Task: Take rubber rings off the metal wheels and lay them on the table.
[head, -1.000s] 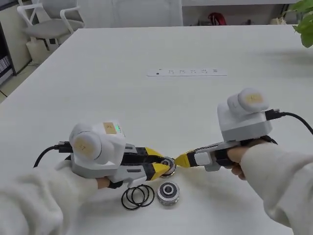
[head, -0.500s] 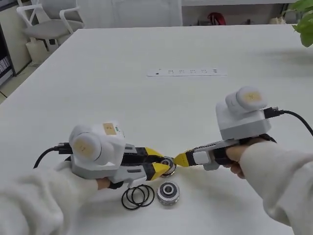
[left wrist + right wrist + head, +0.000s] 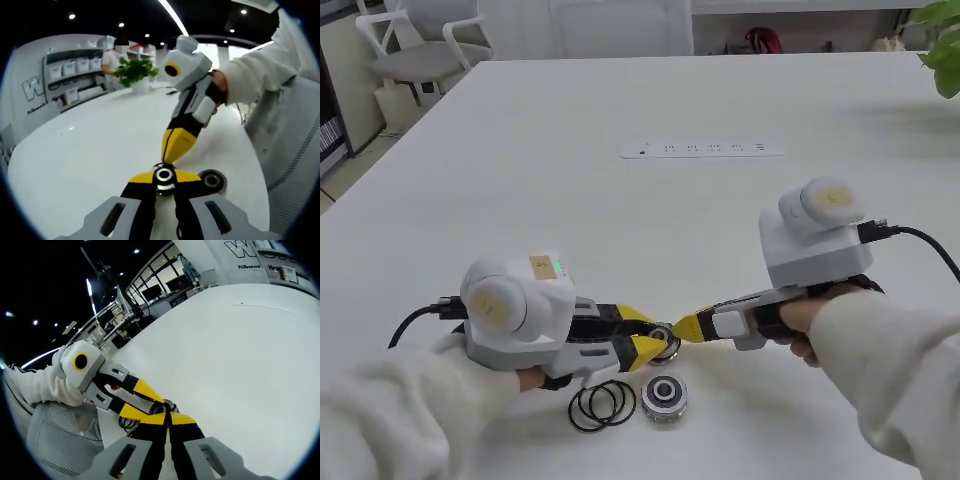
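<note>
Yellow-tipped left gripper (image 3: 648, 345) is clenched on one metal wheel (image 3: 164, 175), held just above the desk (image 3: 620, 220) near its near edge. The right gripper (image 3: 683, 328) meets that wheel from the other side. Its jaws are pressed together into a point touching the wheel's rim.

Second wheel (image 3: 664, 393) lies flat on the desk, just beside the held one and closer to the near edge. Loose rubber rings (image 3: 602, 402), overlapping, lie touching or nearly touching its left side.

Step in hand, as judged: peeling a ring off the clamped wheel.
- Keep the left clamp firm on the wheel's faces so the rim stays exposed.
- Pinch only the rubber with the right tips and draw it outward, away from the wheel, then roll it over the edge, not straight up. A stretched ring may snap back or fly off.
- Lay the freed ring beside the loose ones, clear of the second wheel.

Hard to make out:
- A thin dark line sits at the held wheel's upper edge in the left gripper view. Whether the right tips actually have rubber between them is too small to tell.
- In the right gripper view the wheel is mostly hidden behind both sets of jaws.
- Ring count in the loose pile is unclear because of the overlap.
- I cannot tell whether the second wheel carries rings.
</note>
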Demonstrator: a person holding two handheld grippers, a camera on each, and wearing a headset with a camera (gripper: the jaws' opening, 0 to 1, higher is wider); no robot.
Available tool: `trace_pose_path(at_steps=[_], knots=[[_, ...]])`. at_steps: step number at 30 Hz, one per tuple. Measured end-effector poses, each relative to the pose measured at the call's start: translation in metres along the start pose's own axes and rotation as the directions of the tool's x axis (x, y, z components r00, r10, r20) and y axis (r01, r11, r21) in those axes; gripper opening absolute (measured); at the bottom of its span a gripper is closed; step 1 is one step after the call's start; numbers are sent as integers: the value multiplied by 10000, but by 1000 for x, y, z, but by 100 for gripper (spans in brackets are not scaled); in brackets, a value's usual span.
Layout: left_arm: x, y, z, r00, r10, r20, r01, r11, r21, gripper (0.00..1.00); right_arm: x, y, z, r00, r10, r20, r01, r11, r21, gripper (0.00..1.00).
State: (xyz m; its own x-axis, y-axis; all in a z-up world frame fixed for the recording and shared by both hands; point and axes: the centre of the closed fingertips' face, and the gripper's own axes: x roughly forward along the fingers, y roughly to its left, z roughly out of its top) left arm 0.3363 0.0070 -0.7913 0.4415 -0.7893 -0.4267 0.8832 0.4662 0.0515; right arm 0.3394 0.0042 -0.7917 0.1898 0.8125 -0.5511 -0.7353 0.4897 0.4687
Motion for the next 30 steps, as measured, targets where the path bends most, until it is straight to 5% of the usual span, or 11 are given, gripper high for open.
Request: trace_pose_path(at_steps=[21,25,27,28,30], knots=[[0,0,0,10000,51,-4,-51,9999,-96,14,-1,9,4,9996,288,64,-287,9995,-99,0],[0,0,0,10000,75,4,-75,9999,-114,14,0,14,7,9987,467,197,-463,9988,-176,0],[1,0,0,10000,81,4,-81,9999,-120,14,-1,22,17,9930,941,708,-943,9955,-3,0],[1,0,0,10000,85,5,-85,9999,-123,14,-3,21,22,9921,918,860,-943,9952,248,0],[1,0,0,10000,91,9,-91,9999,-137,14,-3,12,15,9976,443,536,-421,9982,-416,0]])
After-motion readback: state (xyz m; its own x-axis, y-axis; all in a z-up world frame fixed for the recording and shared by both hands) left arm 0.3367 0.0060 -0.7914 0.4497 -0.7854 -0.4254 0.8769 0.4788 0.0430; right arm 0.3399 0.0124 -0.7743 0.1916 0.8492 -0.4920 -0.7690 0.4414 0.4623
